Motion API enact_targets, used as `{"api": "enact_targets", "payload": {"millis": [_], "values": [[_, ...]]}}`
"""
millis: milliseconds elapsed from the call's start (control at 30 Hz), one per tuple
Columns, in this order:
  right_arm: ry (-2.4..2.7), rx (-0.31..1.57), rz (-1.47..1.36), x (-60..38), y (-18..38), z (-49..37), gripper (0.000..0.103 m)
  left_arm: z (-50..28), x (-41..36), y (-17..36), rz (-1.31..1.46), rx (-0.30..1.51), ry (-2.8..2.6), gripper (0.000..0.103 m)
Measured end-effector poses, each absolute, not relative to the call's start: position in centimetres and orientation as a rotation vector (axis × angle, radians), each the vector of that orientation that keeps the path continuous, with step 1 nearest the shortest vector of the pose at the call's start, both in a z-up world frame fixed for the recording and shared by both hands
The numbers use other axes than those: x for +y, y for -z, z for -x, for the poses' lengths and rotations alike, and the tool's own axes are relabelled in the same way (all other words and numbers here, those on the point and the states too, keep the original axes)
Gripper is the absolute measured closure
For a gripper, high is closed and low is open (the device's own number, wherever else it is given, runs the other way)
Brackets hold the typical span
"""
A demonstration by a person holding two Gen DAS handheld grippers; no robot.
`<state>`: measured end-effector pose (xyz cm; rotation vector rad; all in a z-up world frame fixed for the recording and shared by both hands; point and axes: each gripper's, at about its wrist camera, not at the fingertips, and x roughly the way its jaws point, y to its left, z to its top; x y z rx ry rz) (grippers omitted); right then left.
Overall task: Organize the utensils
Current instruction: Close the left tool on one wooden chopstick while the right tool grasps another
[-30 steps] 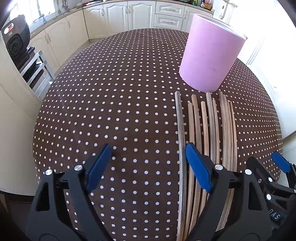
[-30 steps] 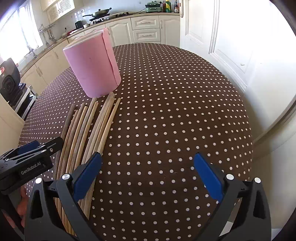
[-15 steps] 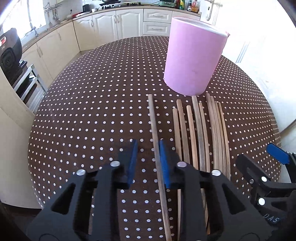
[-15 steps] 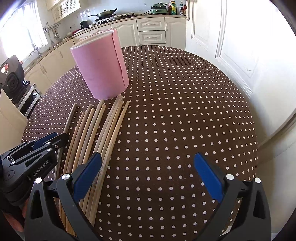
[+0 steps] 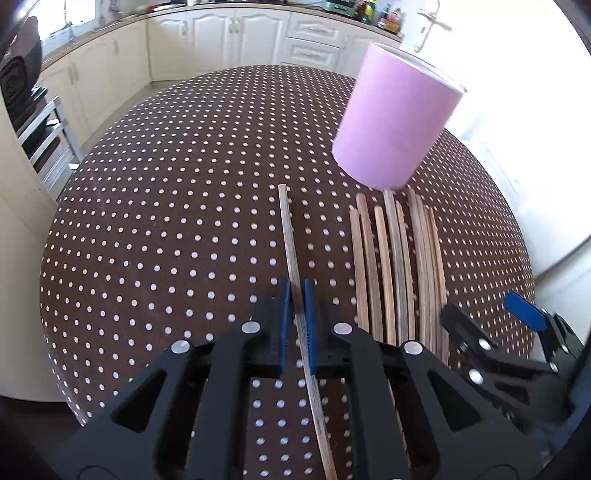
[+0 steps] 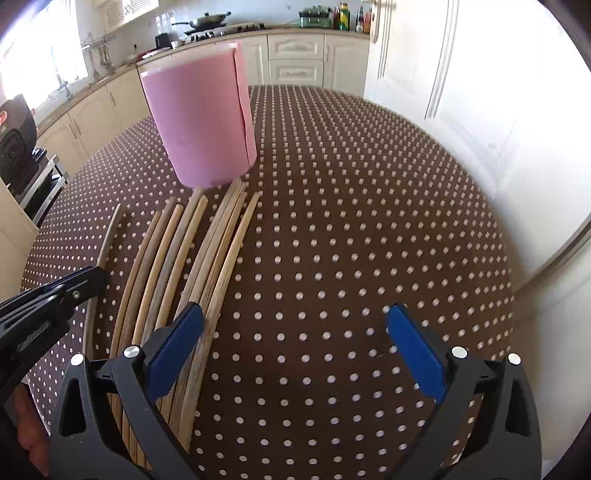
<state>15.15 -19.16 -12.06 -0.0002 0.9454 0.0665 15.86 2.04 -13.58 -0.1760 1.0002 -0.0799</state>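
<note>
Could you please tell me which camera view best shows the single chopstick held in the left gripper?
The left wrist view: the chopstick runs centrally between the shut pads of the left gripper. The right wrist view shows it only at the edge, partly behind that gripper.

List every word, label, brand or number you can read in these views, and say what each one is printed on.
Nothing reads cleanly.
White lettering on the left claw body in the right wrist view: too blurred to read.
Red mark on the black appliance at left: too small to read.
Bottle labels on the counter: too small to read.
</note>
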Motion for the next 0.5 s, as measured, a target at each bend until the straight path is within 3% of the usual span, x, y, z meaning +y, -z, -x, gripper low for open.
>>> {"api": "enact_targets", "payload": {"millis": [200,267,333,500], "values": [[-0.030,0.948,-0.007,-19.1,12.1,-15.4,0.008,-14.4,4.0,13.4,0.207,1.020,0.137,0.095],[-0.028,0.939,0.011,-18.9,12.1,-15.4,0.012,-14.0,4.3,13.5,0.213,1.018,0.144,0.095],[-0.030,0.950,0.032,-18.3,12.2,-15.5,0.025,-13.7,4.6,13.5,0.216,1.013,0.146,0.095],[-0.048,0.929,0.037,-17.3,12.6,-15.7,0.036,-13.5,4.0,13.3,0.203,0.998,0.134,0.095]]}}
